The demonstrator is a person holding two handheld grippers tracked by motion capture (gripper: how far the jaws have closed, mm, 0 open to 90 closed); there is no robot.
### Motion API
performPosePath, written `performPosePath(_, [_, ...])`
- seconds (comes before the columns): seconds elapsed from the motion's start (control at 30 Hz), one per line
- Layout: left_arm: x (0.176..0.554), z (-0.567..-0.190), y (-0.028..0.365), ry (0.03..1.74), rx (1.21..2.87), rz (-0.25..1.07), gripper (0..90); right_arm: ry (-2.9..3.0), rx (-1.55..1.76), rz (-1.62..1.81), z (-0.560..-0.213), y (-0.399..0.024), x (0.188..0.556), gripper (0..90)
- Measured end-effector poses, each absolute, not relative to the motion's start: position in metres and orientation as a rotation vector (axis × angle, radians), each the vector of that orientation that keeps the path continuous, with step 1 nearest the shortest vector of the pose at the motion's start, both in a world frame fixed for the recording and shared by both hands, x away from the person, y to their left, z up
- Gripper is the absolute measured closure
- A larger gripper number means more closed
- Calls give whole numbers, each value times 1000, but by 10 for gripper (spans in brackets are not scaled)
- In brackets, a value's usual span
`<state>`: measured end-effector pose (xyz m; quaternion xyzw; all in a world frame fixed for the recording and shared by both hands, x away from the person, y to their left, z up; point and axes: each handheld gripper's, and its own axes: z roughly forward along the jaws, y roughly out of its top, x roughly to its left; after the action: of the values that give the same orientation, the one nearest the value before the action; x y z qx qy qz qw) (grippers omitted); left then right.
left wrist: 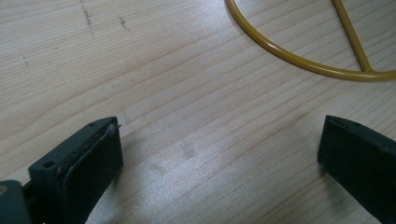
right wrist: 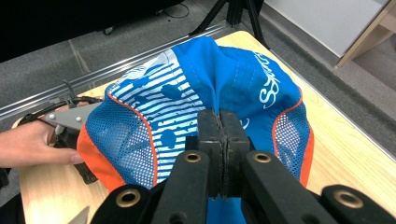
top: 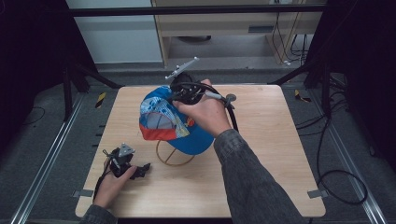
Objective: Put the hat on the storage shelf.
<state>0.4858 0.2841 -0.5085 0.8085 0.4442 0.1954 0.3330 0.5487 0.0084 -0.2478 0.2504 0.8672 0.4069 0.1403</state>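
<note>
Clamped on a pinch of blue fabric at the crown of the cap (right wrist: 196, 93): right gripper (right wrist: 223, 135), jaws pressed together with a ridge of cloth rising between them in the right gripper view. Seen from the high view as right gripper (top: 180, 93) at the upper middle of the frame, held by the right hand (top: 208, 112), with the cap (top: 175, 123) hanging just below and toward the lower left of it. Blue top, white striped print, orange brim and trim, mesh side panels. Cap sitting over a yellow wire stand (top: 173, 156) at the middle of the table (top: 280, 154); probably lifted partly off it, though contact is hard to judge from above. Ring base of the stand lying flat on the wood.

Left gripper (top: 142, 169) at the lower left of the high view, low over the table, held by the left hand (top: 109, 184), well apart from the cap. In the left gripper view, jaws spread wide with bare wood grain between them, left gripper (left wrist: 219, 154) holding nothing. Curve of the stand (left wrist: 299, 58) across the upper right of that frame, beyond the jaw tips and not touching them.

No containers on the table.
</note>
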Motion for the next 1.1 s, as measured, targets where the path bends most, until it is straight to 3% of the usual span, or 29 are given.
performPosePath(0.33, [486, -509, 284, 1160, 2112, 511, 0, 2495, 719, 1171, -248, 8, 549, 857])
performPosePath(1.1, [486, -509, 284, 1161, 2111, 510, 0, 2458, 780, 1220, -247, -8, 538, 628])
